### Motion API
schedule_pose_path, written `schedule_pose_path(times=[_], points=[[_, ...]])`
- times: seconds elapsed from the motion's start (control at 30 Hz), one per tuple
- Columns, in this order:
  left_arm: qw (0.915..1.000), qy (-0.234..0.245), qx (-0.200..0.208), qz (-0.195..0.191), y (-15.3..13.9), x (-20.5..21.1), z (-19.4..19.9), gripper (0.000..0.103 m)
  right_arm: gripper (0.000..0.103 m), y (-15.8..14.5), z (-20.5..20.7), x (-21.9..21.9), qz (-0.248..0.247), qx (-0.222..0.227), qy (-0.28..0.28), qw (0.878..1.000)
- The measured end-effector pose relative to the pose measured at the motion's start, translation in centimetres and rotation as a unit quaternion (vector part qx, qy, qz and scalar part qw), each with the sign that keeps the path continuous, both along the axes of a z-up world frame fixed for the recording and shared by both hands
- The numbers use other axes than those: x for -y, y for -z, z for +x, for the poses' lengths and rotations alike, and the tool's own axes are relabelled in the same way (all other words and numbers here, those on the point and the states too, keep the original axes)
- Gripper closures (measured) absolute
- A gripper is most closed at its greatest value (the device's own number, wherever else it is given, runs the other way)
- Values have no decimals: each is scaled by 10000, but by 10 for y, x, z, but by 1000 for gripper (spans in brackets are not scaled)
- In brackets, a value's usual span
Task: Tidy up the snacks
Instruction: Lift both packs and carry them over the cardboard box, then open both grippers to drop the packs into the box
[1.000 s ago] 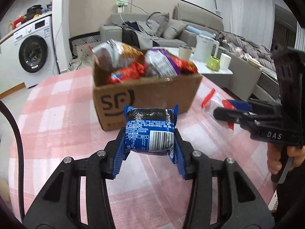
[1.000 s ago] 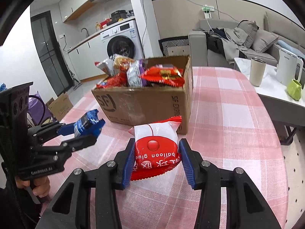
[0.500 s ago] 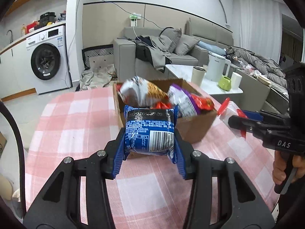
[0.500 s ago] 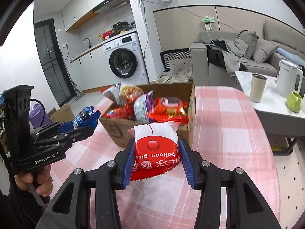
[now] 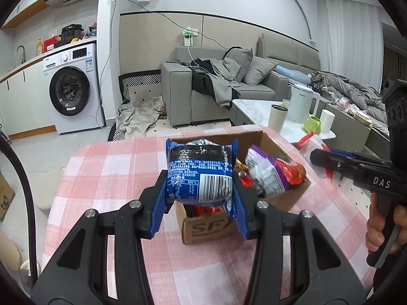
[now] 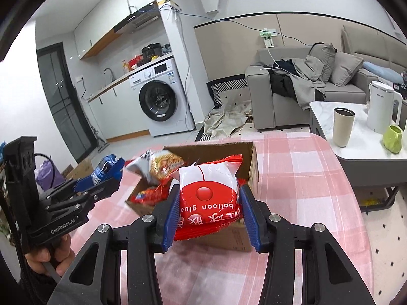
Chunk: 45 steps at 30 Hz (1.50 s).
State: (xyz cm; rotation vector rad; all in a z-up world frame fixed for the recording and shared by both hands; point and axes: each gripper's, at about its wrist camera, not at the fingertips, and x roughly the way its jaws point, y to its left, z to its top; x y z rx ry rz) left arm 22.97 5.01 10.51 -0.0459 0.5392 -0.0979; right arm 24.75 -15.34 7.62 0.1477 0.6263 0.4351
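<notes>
My left gripper [image 5: 199, 190] is shut on a blue snack packet [image 5: 199, 171] and holds it above the near end of an open cardboard box [image 5: 203, 227] full of snack bags. My right gripper [image 6: 208, 204] is shut on a red and white packet marked "balloon glue" [image 6: 207, 198] and holds it above the same box [image 6: 239, 239]. The box stands on a table with a pink checked cloth [image 5: 101, 172]. A purple bag [image 5: 264, 172] and red bags lie in it. Each gripper shows in the other's view, the right one [image 5: 320, 156] and the left one [image 6: 109, 175].
A low white table [image 6: 356, 111] with a tumbler [image 6: 343, 127], a kettle [image 6: 381, 106] and a green mug [image 6: 393, 138] stands past the table's right edge. A grey sofa and a washing machine [image 5: 72, 89] stand beyond.
Both grippers have risen and moved forward with their packets, from in front of the box to above it. The box now lies lower in both views.
</notes>
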Motion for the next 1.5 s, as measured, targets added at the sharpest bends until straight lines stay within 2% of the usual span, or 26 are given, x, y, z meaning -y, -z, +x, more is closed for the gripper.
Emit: schedule_pose_path(times=[0.23,0.77,0.93,1.2,1.4,1.5], points=[[9997,12,96,236,4,2,25,60,57,3,24,-5,108,14,114,9999],[9991,223,1,352,14,21,84,60,57,23,68,-16,117,-76,215,9997],[9990,341,-187,238,21,27,104,60,57,28,76,-19,92,-92,202,9997],[9981,354,-364,351,42,42,128,60,57,30,82,-20,60,-72,198,9998],[9979,312,-437,349,48,47,147,60,57,30,88,-22,21,-76,165,9998],[9981,260,-467,319,50,48,152,59,52,30,88,-24,-23,-76,170,9998]])
